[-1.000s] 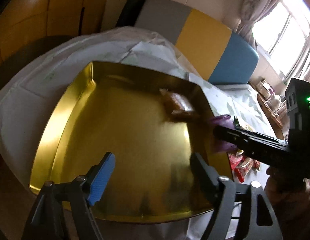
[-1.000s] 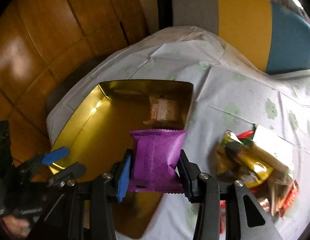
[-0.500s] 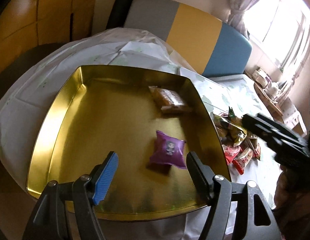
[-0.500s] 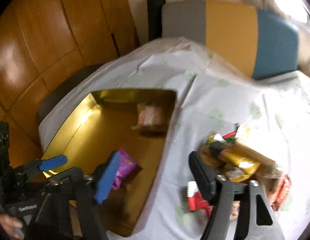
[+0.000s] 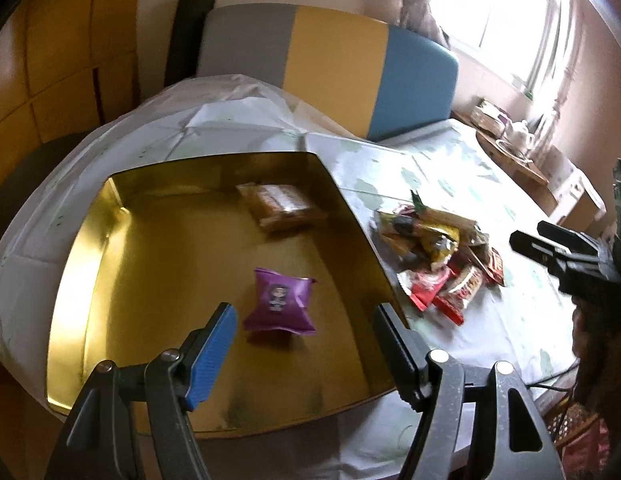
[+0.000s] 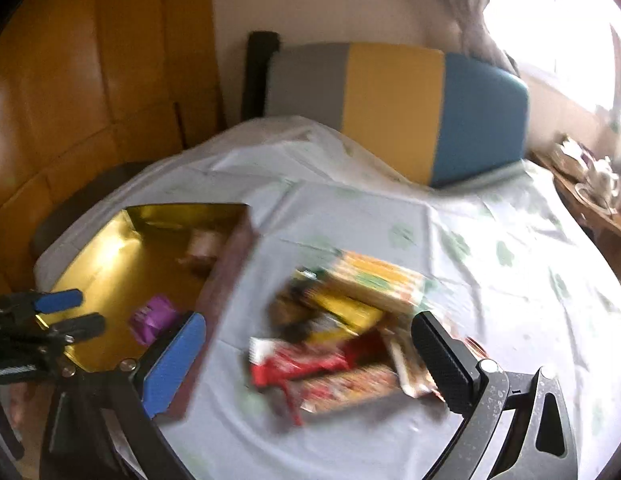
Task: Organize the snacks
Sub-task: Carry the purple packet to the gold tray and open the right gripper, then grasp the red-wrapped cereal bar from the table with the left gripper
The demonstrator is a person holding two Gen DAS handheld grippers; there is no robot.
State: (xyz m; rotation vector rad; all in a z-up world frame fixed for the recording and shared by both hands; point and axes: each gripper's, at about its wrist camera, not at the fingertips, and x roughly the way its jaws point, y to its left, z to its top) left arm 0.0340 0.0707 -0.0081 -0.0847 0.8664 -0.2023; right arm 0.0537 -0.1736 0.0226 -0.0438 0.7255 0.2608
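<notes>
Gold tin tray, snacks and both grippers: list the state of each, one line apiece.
Gold metal tray: open, lidless, holding two packets.
Purple foil snack packet: lying loose in the tray, sealed.
Tan wrapped biscuit packet: lying at the tray's far side.
Pile of mixed snack packets: heaped on the tablecloth, outside the tray.
Left gripper: open, empty.
Right gripper: jaws just opened, empty.

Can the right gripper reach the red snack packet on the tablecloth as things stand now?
Probably yes. The right gripper has just been opening and holds nothing, and the red snack packet lies on top at the near edge of the snack pile, with nothing covering it.
</notes>
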